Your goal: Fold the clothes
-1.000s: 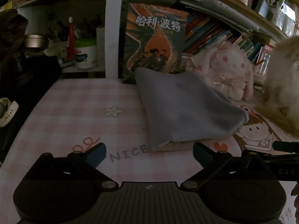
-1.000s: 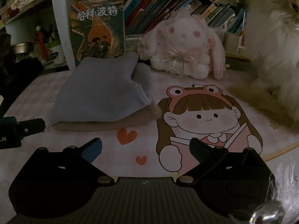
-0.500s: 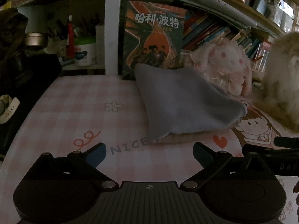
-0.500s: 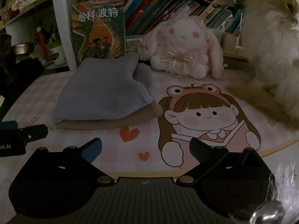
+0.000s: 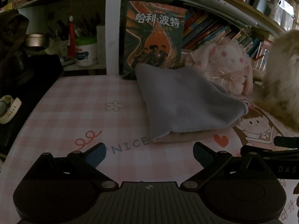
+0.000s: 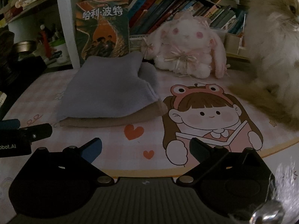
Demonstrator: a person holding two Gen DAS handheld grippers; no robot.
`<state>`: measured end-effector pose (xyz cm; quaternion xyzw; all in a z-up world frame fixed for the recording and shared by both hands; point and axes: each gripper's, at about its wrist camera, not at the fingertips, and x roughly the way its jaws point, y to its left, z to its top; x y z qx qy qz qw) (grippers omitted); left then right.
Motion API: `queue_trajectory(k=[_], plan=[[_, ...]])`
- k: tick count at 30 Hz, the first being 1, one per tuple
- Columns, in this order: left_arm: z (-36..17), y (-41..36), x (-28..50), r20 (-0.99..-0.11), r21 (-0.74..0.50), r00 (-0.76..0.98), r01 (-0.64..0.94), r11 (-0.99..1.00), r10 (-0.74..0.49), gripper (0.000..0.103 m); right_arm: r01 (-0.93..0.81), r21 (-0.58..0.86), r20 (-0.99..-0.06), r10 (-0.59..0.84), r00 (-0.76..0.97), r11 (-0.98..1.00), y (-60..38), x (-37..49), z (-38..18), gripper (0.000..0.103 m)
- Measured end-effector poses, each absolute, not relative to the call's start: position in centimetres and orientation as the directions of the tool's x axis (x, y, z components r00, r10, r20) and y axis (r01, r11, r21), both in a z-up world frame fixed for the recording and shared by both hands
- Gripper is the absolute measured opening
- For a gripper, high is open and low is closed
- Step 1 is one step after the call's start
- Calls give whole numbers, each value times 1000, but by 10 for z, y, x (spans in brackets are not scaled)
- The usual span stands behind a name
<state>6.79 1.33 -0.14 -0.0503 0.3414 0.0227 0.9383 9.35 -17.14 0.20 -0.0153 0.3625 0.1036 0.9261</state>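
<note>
Dim room, folded grey cloth [image 5: 186, 108] lying over a tan layer [image 6: 115, 120] on the pink checked worktop [image 5: 78, 112] at twelve o'clock, left gripper [image 5: 148, 154] and right gripper [image 6: 145, 147] both hovering spread apart and empty, bookshelf [image 6: 177, 9], plush rabbit [image 6: 188, 44] and fluffy cat [image 6: 274, 56] sitting at two o'clock.

Pink checked table mat [image 5: 78, 112] carries folded clothes [image 5: 186, 108], plush rabbit [image 6: 188, 43].
</note>
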Motion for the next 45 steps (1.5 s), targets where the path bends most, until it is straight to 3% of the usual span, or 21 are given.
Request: queue_trajectory(k=[45], plan=[[-7,12,66,-654,-94,756,-65,993,-12,101,-216,39,-692,182,699,976,-167,92,-1,101]])
